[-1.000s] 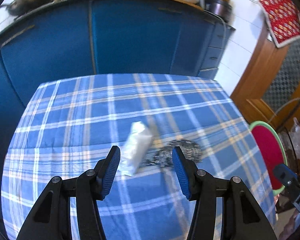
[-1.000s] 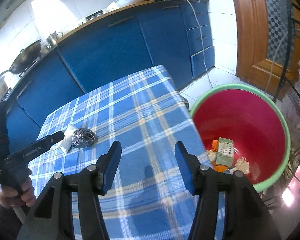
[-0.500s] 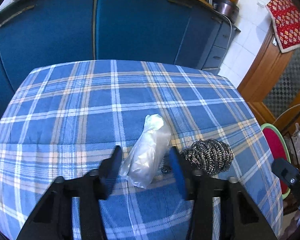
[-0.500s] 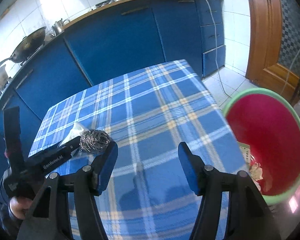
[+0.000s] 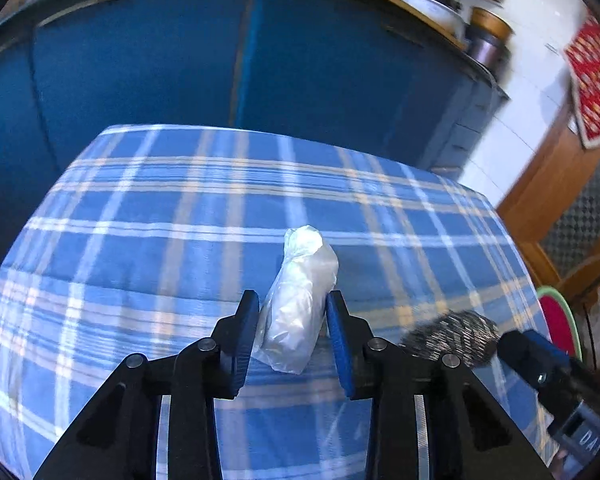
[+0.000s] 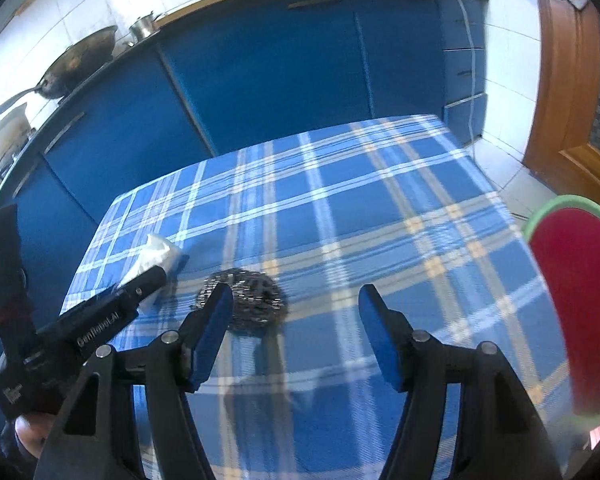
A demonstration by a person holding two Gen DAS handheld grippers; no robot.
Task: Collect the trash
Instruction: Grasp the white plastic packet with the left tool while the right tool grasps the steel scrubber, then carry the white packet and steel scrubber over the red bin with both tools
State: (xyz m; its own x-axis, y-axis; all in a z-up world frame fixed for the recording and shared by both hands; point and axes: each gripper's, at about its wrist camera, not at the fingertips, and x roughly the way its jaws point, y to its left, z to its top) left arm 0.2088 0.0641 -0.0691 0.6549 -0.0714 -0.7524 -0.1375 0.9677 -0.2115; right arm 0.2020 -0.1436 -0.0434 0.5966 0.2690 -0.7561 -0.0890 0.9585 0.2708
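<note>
A crumpled clear plastic bag point(image 5: 300, 300) lies on the blue plaid tablecloth point(image 5: 180, 240). My left gripper point(image 5: 294, 336) has its fingers on both sides of the bag's near end, closed in against it. In the right wrist view the bag point(image 6: 156, 256) shows white, partly hidden behind the left gripper's body. A steel wool scrubber point(image 5: 452, 338) lies just right of the bag; it also shows in the right wrist view point(image 6: 252, 300). My right gripper point(image 6: 294, 332) is open and empty above the cloth, its left finger over the scrubber's near edge.
A red bucket with a green rim point(image 6: 580, 300) stands on the floor right of the table; it also shows in the left wrist view point(image 5: 558, 320). Blue kitchen cabinets point(image 6: 280, 60) run behind the table. A wooden door point(image 6: 572, 80) is at the right.
My left gripper moved forward onto the bag and its fingers narrowed around it. My right gripper swung left from the bucket toward the scrubber.
</note>
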